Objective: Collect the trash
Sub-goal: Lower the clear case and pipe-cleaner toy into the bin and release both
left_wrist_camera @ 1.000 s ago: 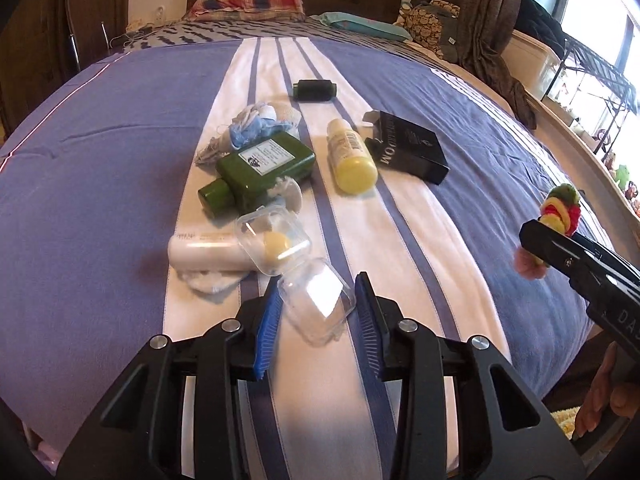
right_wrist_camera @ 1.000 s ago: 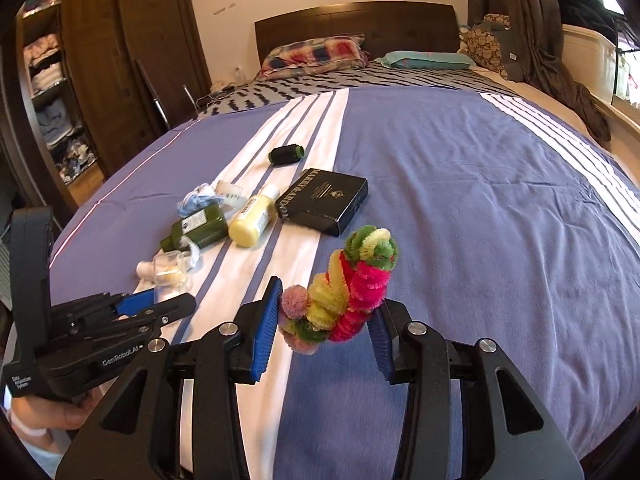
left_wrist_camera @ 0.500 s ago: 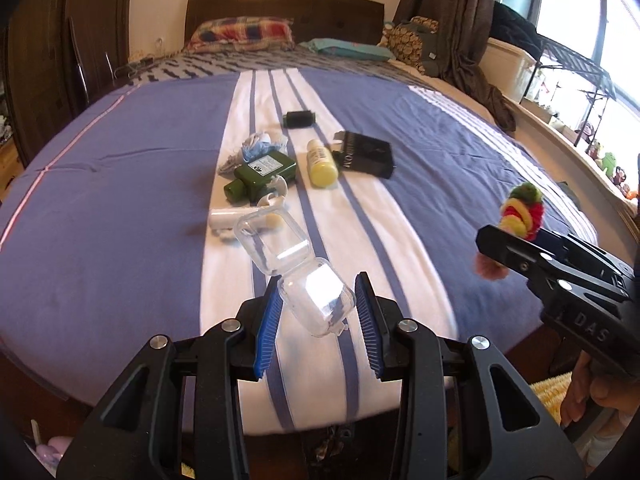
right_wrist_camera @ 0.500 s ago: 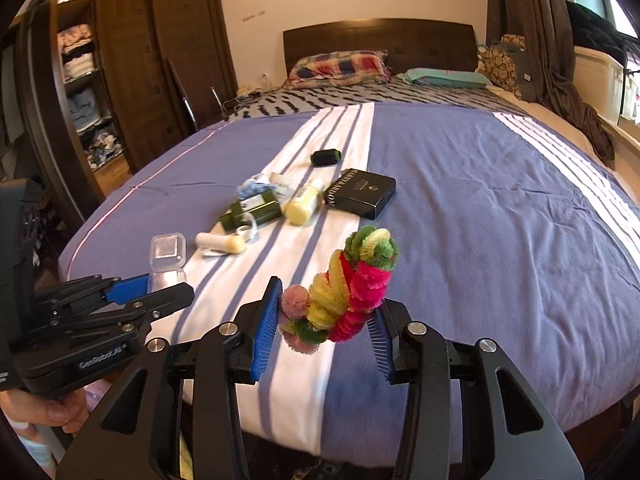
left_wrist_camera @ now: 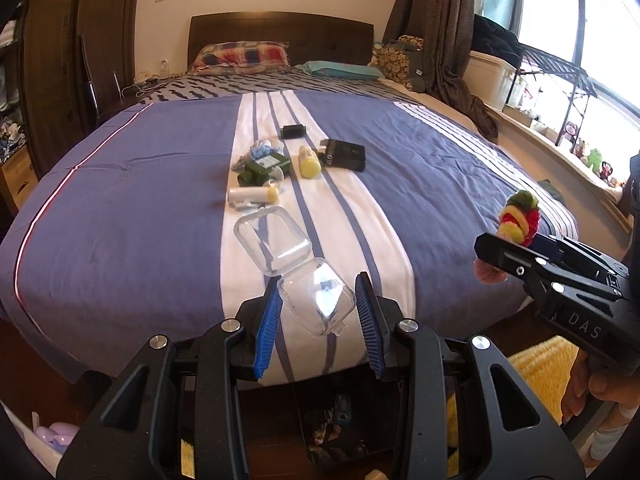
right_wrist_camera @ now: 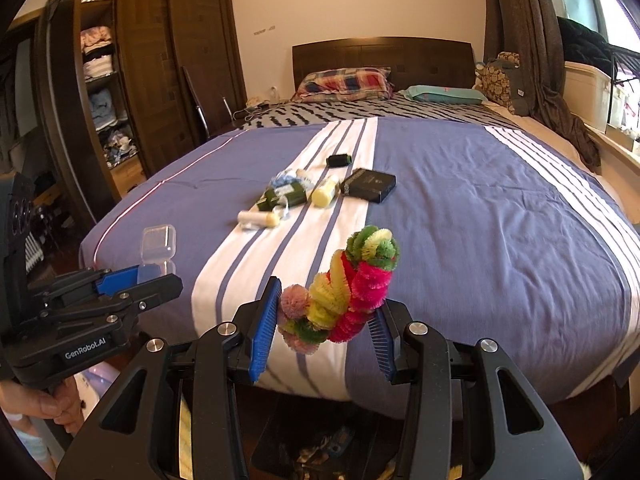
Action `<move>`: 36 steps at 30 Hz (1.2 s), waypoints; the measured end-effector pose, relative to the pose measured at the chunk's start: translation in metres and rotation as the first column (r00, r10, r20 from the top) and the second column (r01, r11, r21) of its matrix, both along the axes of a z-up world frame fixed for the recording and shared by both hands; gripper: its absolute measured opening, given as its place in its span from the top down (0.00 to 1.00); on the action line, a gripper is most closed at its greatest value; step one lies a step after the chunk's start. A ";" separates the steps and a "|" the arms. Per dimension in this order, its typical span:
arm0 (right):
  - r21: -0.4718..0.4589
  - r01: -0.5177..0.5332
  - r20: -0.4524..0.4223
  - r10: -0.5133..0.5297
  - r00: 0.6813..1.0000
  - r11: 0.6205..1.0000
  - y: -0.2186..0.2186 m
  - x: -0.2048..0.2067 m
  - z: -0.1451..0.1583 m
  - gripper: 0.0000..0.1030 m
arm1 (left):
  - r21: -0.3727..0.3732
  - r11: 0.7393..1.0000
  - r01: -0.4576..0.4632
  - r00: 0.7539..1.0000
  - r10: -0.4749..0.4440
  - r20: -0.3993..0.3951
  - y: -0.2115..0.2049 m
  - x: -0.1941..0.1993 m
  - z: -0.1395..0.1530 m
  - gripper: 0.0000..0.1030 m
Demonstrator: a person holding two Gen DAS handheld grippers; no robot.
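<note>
Trash is in both your tools: the left gripper [left_wrist_camera: 318, 312] clamps an open clear case [left_wrist_camera: 296, 268] and the right gripper [right_wrist_camera: 324, 320] clamps a fuzzy pipe-cleaner toy [right_wrist_camera: 344, 288], both held off the foot of the bed [left_wrist_camera: 120, 184]. Keep both squeezes firm and carry level to the bin, since the case's hinged lid hangs loose. 5 or so items remain on the white stripe.

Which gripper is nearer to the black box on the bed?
Right, though only slightly, as far as I can judge. Both grippers are off the bed's foot, far from the black box: right gripper more in line, left gripper further aside.

Blown-out window [left_wrist_camera: 560, 40] daylight, fisheye-bent edges
</note>
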State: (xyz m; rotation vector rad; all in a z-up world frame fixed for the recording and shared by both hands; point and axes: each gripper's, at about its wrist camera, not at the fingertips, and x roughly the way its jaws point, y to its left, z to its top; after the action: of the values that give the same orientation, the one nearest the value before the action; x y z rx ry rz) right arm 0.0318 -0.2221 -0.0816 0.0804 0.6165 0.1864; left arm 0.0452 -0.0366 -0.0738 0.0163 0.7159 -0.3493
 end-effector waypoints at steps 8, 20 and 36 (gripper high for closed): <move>0.003 0.012 -0.111 -0.012 0.994 1.000 -0.005 -0.023 -0.049 0.58 | 0.030 0.999 0.016 0.997 -0.014 -0.070 0.000 -0.020 -0.037 0.66; -0.021 0.012 -0.293 -0.017 0.956 1.000 -0.009 -0.018 -0.128 0.58 | 0.082 0.996 0.038 0.956 -0.012 -0.295 -0.003 -0.013 -0.140 0.66; 0.031 -0.003 -0.538 0.019 0.843 1.000 0.000 0.002 -0.218 0.57 | 0.085 0.987 0.140 0.831 -0.071 -0.551 -0.027 0.003 -0.244 0.66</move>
State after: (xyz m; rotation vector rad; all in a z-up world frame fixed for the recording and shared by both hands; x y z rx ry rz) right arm 0.0336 -0.2218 -0.2995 0.1605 1.1808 0.1844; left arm 0.0478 -0.0639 -0.3183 0.0744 1.3130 -0.4212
